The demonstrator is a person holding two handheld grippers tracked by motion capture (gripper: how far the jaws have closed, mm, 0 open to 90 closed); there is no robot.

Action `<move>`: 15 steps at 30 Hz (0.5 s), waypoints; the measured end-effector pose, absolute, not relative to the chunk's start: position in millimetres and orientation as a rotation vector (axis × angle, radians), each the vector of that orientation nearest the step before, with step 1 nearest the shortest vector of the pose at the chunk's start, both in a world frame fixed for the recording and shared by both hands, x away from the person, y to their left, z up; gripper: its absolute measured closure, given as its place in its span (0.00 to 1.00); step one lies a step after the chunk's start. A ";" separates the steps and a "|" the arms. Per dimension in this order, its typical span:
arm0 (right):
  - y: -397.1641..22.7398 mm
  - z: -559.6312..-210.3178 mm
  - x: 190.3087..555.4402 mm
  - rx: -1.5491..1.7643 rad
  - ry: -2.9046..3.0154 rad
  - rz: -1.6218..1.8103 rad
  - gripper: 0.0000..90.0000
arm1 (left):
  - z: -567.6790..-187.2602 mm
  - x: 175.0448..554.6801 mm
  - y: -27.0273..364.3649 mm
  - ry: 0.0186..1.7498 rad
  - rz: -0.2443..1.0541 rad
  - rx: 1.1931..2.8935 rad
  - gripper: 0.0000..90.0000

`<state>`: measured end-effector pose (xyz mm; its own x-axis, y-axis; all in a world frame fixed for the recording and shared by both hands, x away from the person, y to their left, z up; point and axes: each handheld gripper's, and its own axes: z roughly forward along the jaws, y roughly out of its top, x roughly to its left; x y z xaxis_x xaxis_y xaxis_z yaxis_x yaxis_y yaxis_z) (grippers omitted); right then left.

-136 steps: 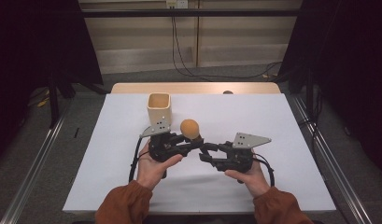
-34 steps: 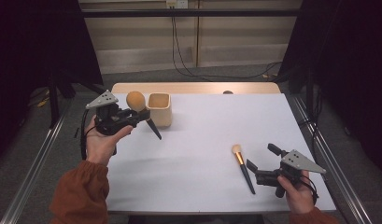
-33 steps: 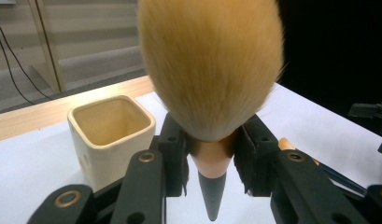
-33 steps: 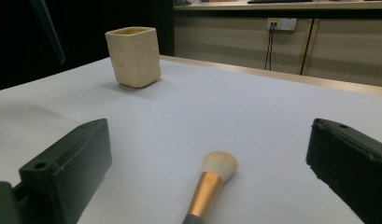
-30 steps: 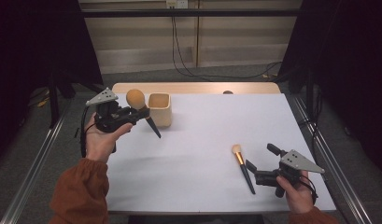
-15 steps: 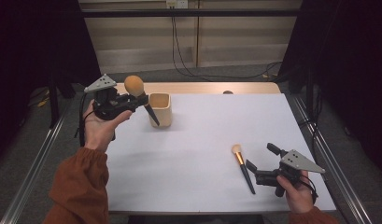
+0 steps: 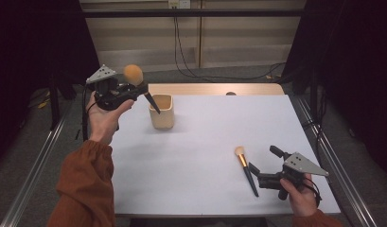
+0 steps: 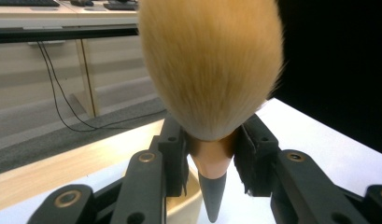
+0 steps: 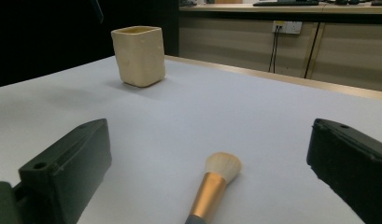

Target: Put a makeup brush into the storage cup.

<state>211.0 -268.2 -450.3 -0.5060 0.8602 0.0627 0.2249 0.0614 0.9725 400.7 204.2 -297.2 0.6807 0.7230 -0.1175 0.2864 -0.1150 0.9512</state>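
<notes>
Left claw (image 7: 134,89), raised at ten o'clock of the tabletop (image 7: 205,142), grips the large brush (image 7: 133,74) by its ferrule, handle tip over the beige cup (image 7: 162,111); right claw (image 7: 263,165) stands open at five o'clock beside the small brush (image 7: 245,170).

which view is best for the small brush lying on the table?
High view: the small brush shows whole, pale head to dark handle, flat on the table beside the right hand-held gripper. The right gripper view catches the head and gold collar between open jaws.
</notes>
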 end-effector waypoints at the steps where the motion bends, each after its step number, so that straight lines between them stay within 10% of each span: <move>1: -268.2 -450.4 211.1 1.082 1.788 1.475 0.00 | -295.8 402.9 204.0 0.827 0.465 1.697 0.73; 15: -268.2 -450.5 210.7 1.073 1.792 1.480 0.00 | -305.4 421.9 196.1 0.857 0.509 1.698 0.74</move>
<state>210.7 -268.2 -450.5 -0.5132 0.8561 0.0606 0.2213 0.0638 0.9731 421.9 196.1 -305.4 0.6440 0.7595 -0.0916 0.2827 -0.1251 0.9510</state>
